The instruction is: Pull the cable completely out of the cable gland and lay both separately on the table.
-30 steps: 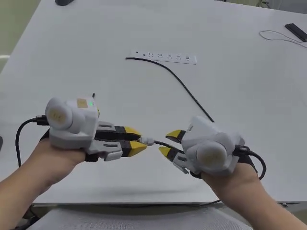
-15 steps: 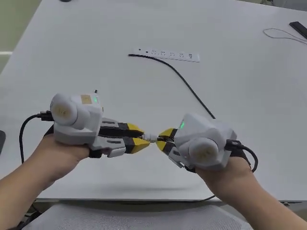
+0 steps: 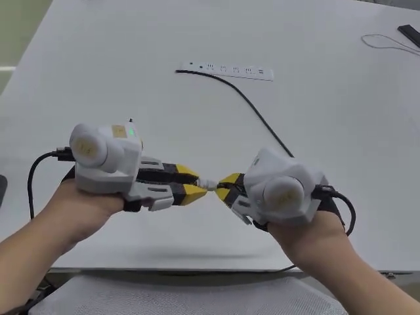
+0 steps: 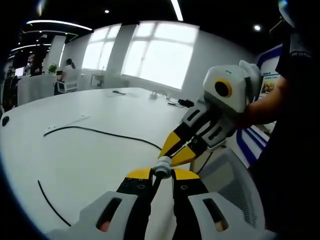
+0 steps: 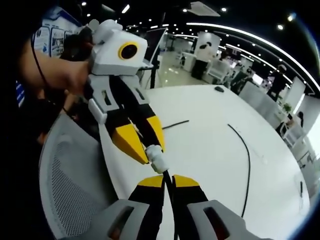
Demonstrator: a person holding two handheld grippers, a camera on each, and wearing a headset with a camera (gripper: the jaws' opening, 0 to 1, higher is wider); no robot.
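A small white cable gland (image 3: 208,184) hangs in the air above the table's near edge, between the two grippers. My left gripper (image 3: 195,184) is shut on it; the gland (image 4: 161,166) sits between its yellow tips (image 4: 161,174). My right gripper (image 3: 223,186) faces it tip to tip and is shut on the thin black cable (image 5: 170,185) just behind the gland (image 5: 156,155). In the right gripper view the cable runs down between that gripper's own jaws (image 5: 168,181).
A white power strip (image 3: 226,69) lies at the far middle of the white table (image 3: 98,79). A long black cord (image 3: 256,115) runs from it towards my right hand. A thin white wire (image 3: 384,44) and a dark object (image 3: 409,31) lie far right.
The right gripper, open a second ago, has moved left up to the gland and shut on the cable. The left gripper has kept its hold.
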